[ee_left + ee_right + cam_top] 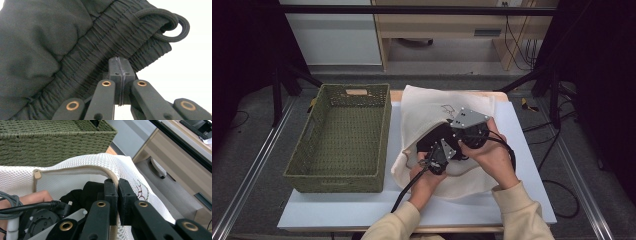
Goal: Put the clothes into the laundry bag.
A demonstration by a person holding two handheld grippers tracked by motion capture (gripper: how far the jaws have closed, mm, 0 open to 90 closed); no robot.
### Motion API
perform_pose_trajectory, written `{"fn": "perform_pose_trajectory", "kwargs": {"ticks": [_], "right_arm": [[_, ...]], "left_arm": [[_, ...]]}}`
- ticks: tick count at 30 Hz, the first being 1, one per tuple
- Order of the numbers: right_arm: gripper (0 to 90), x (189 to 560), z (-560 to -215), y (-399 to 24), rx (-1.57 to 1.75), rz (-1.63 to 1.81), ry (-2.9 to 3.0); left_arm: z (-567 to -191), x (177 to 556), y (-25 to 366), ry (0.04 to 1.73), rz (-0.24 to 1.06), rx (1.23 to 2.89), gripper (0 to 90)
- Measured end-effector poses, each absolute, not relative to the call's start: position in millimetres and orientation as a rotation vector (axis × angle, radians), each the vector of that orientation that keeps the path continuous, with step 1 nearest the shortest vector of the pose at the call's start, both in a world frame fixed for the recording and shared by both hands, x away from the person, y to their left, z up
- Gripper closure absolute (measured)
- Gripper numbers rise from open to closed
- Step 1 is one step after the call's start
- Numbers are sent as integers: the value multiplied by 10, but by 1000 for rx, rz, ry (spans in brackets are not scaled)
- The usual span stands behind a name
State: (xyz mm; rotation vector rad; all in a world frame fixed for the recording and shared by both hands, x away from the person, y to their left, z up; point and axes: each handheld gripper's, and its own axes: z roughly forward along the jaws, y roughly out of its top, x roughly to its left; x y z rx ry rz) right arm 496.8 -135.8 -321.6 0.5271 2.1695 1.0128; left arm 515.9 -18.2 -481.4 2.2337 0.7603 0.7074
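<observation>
A white mesh laundry bag (pixel 462 102) lies on the table with its zipped mouth held up. A black garment (pixel 433 136) with an elastic waistband and a drawstring loop (pixel 172 25) sits in that mouth. My left gripper (pixel 435 147) is shut, and its tips (pixel 120 60) pinch the waistband of the black garment (pixel 50 37). My right gripper (pixel 452 125) is shut on the bag's zipper edge (pixel 75 170), with the beige tape running between its jaws (pixel 118 182). The garment (pixel 85 192) shows dark inside the bag below that edge.
A green woven basket (pixel 337 175) stands with nothing in it on the table's left, close beside the bag; its wall (pixel 50 142) rises behind the bag in the right gripper view. The white tabletop (pixel 524 150) has free room at the right. A wooden desk (pixel 442 25) stands beyond.
</observation>
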Motion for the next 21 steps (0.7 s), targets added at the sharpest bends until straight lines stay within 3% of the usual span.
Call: {"fn": "perform_pose_trajectory", "kwargs": {"ticks": [21], "right_arm": [[872,4963,-3213,-1358,528,1017,2171]], "left_arm": [[-4812,5204,-207,775,715,2232,900]]}}
